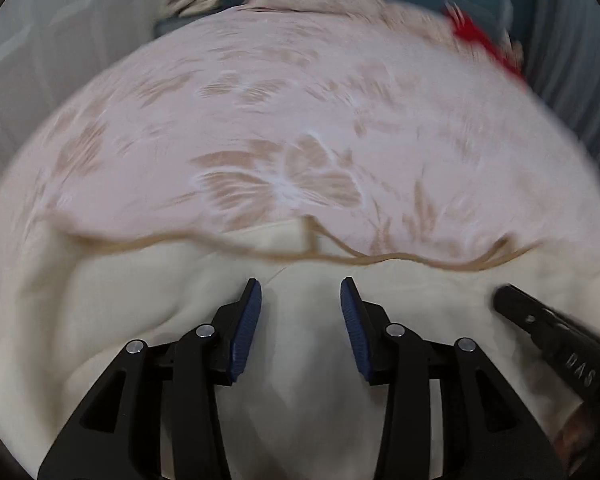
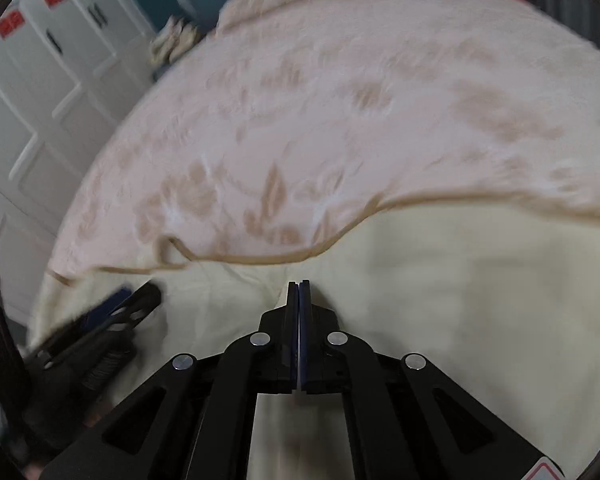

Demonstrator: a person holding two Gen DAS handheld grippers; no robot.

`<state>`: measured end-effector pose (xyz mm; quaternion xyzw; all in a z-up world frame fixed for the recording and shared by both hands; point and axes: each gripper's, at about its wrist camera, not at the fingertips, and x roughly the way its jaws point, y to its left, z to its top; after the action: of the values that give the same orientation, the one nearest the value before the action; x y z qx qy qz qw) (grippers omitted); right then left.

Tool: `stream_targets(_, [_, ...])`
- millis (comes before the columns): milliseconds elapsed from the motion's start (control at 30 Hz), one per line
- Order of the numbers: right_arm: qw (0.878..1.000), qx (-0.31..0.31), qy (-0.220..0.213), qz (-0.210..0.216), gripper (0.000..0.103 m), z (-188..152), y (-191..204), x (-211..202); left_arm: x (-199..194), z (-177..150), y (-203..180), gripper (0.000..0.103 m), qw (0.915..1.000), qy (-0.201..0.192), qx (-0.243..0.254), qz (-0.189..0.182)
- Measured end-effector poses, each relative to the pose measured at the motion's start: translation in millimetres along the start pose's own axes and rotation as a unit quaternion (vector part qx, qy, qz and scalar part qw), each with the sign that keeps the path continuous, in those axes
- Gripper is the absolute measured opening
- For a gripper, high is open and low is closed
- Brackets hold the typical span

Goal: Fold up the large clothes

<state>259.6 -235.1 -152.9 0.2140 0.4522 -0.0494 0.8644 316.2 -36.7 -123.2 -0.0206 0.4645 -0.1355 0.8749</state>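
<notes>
White cupboard doors with unreadable red labels stand left of the bed. The cream garment lies across the pink floral blanket, its tan-trimmed edge running left to right. The left claw is spread above it; the right claw, pressed together, pinches its cloth.

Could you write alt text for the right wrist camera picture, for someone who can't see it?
The right gripper, jaws closed, pinches a fold of cream fabric lying on a pink floral bedspread. The left gripper is blurred at lower left, and white cupboard doors stand behind.
</notes>
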Motion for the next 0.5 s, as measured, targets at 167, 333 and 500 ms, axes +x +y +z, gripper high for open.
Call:
stream_targets(167, [0.999,-0.028,0.017,0.026,0.008,-45.2,11.5,-67.9,-96.8,-36.5,99.5,0.065,0.993,-0.03,-0.112,-0.022])
stream_targets(333, [0.997,-0.052,0.054,0.031,0.008,-98.3,36.0,-74.2,-132.9,-85.4,170.3,0.07,0.9783,-0.017,-0.206,-0.013])
stream_targets(500, [0.995,-0.074,0.069,0.013,0.008,-126.7,59.4,-57.2,-119.2,-121.8,194.7,0.071,0.965,0.033,-0.255,-0.051])
